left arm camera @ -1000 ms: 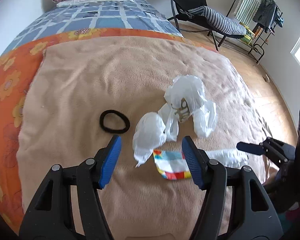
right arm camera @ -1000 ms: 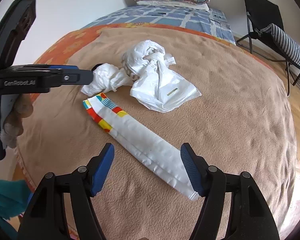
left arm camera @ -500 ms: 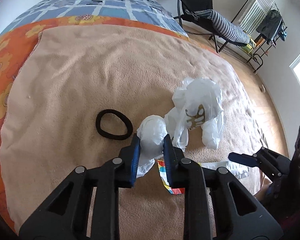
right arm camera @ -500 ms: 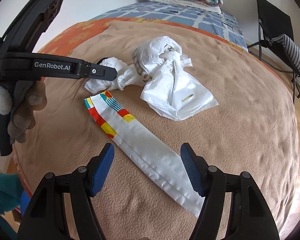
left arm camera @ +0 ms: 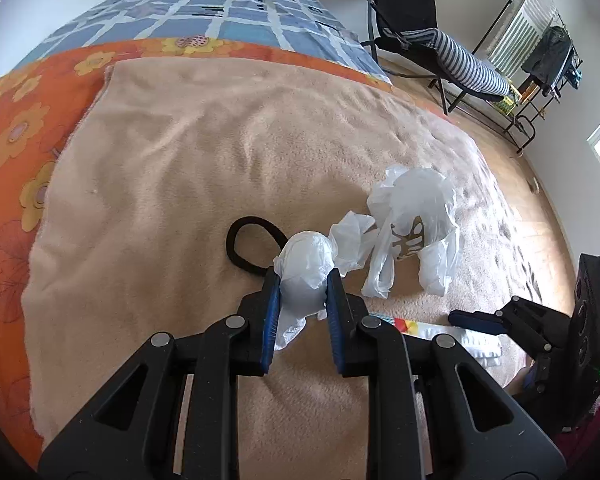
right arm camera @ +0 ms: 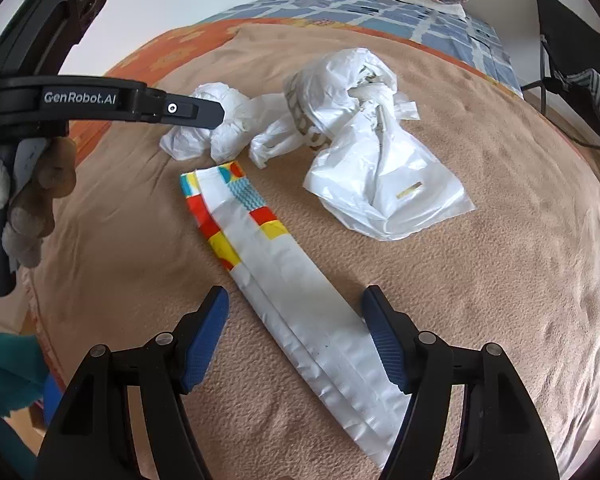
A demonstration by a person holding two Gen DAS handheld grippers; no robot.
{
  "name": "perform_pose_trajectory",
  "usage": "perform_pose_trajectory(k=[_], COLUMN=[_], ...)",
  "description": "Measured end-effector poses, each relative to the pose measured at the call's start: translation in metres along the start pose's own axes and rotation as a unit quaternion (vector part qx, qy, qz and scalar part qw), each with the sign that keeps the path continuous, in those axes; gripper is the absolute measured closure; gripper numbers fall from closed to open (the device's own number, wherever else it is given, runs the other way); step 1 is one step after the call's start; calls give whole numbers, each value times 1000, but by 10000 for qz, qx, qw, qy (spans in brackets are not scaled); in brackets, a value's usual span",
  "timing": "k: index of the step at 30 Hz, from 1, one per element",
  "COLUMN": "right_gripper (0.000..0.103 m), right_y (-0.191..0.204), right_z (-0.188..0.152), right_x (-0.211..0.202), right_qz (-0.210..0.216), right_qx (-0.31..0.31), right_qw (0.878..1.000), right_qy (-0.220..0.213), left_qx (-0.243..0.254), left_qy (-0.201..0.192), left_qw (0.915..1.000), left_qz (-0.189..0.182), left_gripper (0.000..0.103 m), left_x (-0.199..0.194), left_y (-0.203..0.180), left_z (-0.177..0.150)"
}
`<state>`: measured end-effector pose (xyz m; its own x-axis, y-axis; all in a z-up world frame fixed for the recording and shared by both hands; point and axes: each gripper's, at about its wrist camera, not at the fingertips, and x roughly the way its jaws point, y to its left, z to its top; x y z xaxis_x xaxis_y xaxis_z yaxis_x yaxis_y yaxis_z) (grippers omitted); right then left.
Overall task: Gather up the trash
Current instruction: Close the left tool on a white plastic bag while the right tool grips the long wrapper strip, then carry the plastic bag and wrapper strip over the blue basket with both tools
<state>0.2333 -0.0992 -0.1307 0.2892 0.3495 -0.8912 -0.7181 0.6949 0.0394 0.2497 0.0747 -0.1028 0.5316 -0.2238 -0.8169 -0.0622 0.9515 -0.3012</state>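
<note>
Thin white plastic, crumpled into a soft wad [left arm camera: 306,264], sits clamped between the blue pads of the left gripper [left arm camera: 300,296], whose jaws have just been closing and now stand narrow on it. The wad lies on the tan blanket [left arm camera: 160,184], just left of a loose white bag [left arm camera: 414,216] and beside a black hair band [left arm camera: 244,248]. Before lifting, check that the film is pinched through its bulk and not by a trailing flap; raise it slowly, since its tail reaches toward the bag and may drag it. The right gripper [right arm camera: 296,332] hangs wide over a flat, glossy wrapper [right arm camera: 284,276] with a coloured end, gripping nothing. Flat film of this kind probably slides; pinch it across its narrow width, pressing into the pile of the blanket.
</note>
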Motion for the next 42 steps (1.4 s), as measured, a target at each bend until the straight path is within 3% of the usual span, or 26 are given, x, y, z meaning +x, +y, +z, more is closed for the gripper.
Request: perform_pose_trajectory(k=[2,4,7,9,27,42], right_gripper=[40,60,79,85,86,86], right_y=[4,6,2,-1,31,60], right_z=[0,0,1,0,-28,-72], right_x=[0,-2,-6,-8,-59,-87], right_qz=[-169,-279,-162,-63,-43,-62], right_qx=[-66,-56,178,290,223,226], right_qw=[9998,9996,9997,9996,9994,9991], right_qy=[39,50,61,41,-272,-358], left_qx=[63,74,87,82,105,605], left_qy=[-26,-48,-93,-120,-300,-37], left_qw=[10000,9999,9998,9997,9992,9971], left_qz=[64,78,146,188,257,463], left_gripper=[82,82,82,82,82,82], left_x=[-4,-9,-16,-22,-89,-124], left_y=[0,0,2,3,6,-11], left_z=[-1,-2,-4,-5,-42,-123])
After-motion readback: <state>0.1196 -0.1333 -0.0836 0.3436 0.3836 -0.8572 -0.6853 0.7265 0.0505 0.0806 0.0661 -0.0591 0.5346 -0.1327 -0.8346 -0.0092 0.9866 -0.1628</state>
